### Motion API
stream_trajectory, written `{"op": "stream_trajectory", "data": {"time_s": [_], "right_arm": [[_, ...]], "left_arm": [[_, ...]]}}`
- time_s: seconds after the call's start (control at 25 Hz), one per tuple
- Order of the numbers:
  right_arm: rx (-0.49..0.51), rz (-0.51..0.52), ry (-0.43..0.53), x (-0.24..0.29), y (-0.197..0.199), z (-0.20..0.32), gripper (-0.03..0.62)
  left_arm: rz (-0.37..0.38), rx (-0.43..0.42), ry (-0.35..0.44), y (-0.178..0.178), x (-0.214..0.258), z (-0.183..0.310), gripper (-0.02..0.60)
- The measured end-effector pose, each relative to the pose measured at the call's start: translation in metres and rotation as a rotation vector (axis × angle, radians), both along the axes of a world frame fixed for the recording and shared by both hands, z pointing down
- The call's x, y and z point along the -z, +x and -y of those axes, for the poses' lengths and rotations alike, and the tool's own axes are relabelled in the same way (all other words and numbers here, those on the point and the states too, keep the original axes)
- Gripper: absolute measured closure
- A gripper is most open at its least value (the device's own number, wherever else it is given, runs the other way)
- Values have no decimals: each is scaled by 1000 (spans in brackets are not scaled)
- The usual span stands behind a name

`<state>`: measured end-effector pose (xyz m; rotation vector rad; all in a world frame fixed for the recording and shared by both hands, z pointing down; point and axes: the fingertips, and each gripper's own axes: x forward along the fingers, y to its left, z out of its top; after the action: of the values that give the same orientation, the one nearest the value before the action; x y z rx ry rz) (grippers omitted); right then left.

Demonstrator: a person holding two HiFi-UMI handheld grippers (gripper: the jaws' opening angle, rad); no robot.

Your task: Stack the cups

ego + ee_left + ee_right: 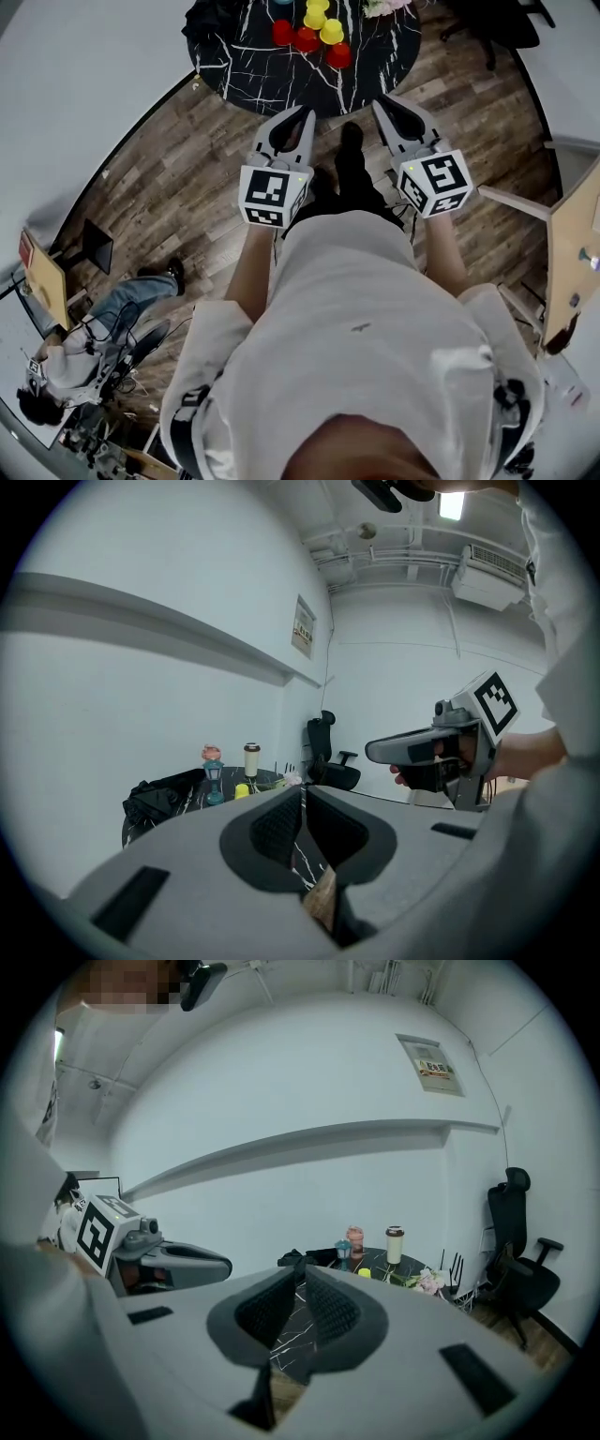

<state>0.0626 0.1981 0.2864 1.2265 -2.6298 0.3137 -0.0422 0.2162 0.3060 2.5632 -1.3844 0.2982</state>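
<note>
Several red cups [307, 39] and yellow cups [331, 31] stand in a cluster on a round black marble table [272, 80] at the top of the head view. Both grippers hang above the wooden floor, short of the table's near edge. My left gripper [307, 112] [302, 789] is shut with nothing in it. My right gripper [380, 101] [300, 1271] shows a thin slit between its tips and holds nothing. One yellow cup [242, 790] peeks over the left jaws. In the right gripper view the left gripper [225, 1265] is beside me.
On the table lie a black bag [211, 23], a teal lantern [215, 782], a tumbler [251, 758] and flowers [384, 7]. A black office chair [516, 1241] stands beyond it. A seated person [103, 328] is at lower left, a wooden board [572, 253] at right.
</note>
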Motion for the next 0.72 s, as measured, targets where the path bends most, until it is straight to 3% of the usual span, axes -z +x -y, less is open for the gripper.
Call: {"op": "stream_trajectory", "data": {"time_s": [0.28, 0.72], "right_arm": [[60, -29, -55, -21, -13, 23, 525], [146, -130, -106, -51, -32, 88, 463]], "left_arm": [[34, 13, -6, -10, -3, 15, 575], [24, 75, -16, -22, 3, 60, 575]]}}
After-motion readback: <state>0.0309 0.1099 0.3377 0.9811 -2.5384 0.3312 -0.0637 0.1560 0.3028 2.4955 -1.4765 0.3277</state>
